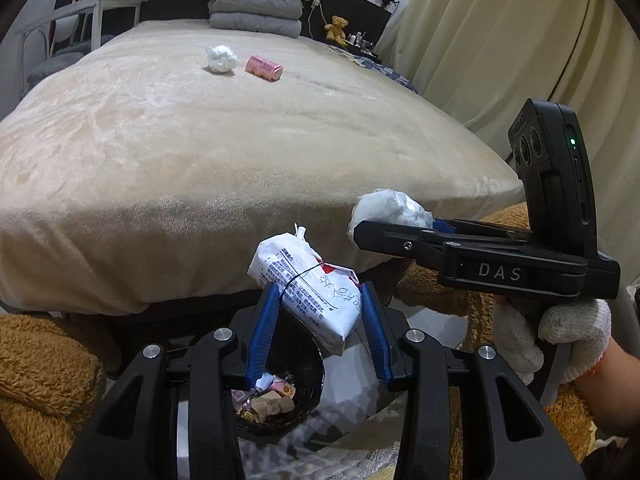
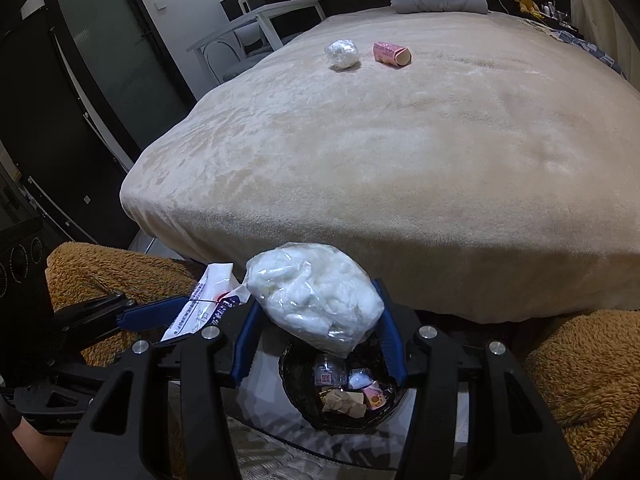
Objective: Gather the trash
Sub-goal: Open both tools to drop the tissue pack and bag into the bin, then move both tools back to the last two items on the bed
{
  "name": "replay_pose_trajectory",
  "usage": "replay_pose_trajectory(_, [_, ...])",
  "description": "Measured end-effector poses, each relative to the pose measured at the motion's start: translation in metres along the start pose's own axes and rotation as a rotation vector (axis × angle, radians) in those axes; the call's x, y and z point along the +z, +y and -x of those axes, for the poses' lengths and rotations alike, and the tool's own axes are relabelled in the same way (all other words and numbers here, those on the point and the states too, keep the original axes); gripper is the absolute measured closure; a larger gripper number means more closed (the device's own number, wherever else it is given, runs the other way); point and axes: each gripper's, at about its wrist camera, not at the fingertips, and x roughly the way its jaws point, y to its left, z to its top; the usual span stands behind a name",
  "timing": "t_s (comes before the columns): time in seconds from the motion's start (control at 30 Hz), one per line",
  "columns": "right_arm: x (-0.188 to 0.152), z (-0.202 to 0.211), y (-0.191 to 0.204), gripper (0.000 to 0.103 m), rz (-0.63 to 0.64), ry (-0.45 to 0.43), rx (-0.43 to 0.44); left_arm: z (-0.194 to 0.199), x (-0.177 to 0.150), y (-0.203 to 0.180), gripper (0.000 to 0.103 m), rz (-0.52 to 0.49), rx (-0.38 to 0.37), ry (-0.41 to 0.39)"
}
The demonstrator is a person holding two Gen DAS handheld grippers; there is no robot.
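Note:
My left gripper (image 1: 318, 292) is shut on a white printed packet (image 1: 308, 284), held above a black trash bin (image 1: 308, 400) that holds several wrappers. My right gripper (image 2: 316, 300) is shut on a crumpled clear plastic bag (image 2: 316, 296), also above the bin (image 2: 296, 376). In the left wrist view the right gripper (image 1: 356, 232) comes in from the right with the bag (image 1: 390, 208). In the right wrist view the left gripper (image 2: 188, 308) shows at left with the packet (image 2: 204, 300). On the bed lie a white crumpled wad (image 1: 221, 58) (image 2: 341, 54) and a pink tube (image 1: 263, 67) (image 2: 391, 55).
The beige bed (image 1: 200, 152) fills the view ahead. Folded grey blankets with a pillow (image 1: 256, 4) and a teddy bear (image 1: 336, 27) are at its far end. Brown fuzzy cushions (image 2: 592, 368) flank the bin. A white chair (image 1: 72, 24) stands far left, curtains (image 1: 500, 40) right.

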Motion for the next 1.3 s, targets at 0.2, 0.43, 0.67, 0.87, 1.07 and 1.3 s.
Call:
replay_pose_trajectory(0.2, [-0.004,-0.017,-0.004,0.051,-0.038,0.073,0.005,-0.012,-0.001,0.012,0.063,0.07,-0.007,0.058])
replay_pose_trajectory(0.43, [-0.005,-0.031,-0.017,0.051,-0.12,0.136,0.019,-0.028,-0.007,0.016,0.063,0.079,0.05,0.135])
replay_pose_trajectory(0.67, [-0.004,-0.029,-0.024,0.038,-0.174,0.126,0.054,-0.033,-0.008,0.025,0.037,0.129,0.076,0.166])
replay_pose_trajectory(0.87, [-0.002,-0.026,-0.027,0.037,-0.186,0.116,0.056,-0.031,-0.007,0.026,0.037,0.129,0.083,0.155])
replay_pose_trajectory(1.07, [-0.001,-0.022,-0.023,0.037,-0.163,0.099,0.045,-0.029,-0.005,0.027,0.037,0.14,0.078,0.139])
replay_pose_trajectory(1.3, [0.003,0.0,-0.026,0.037,-0.141,0.03,0.04,-0.017,0.0,0.026,0.037,0.143,0.068,0.086])
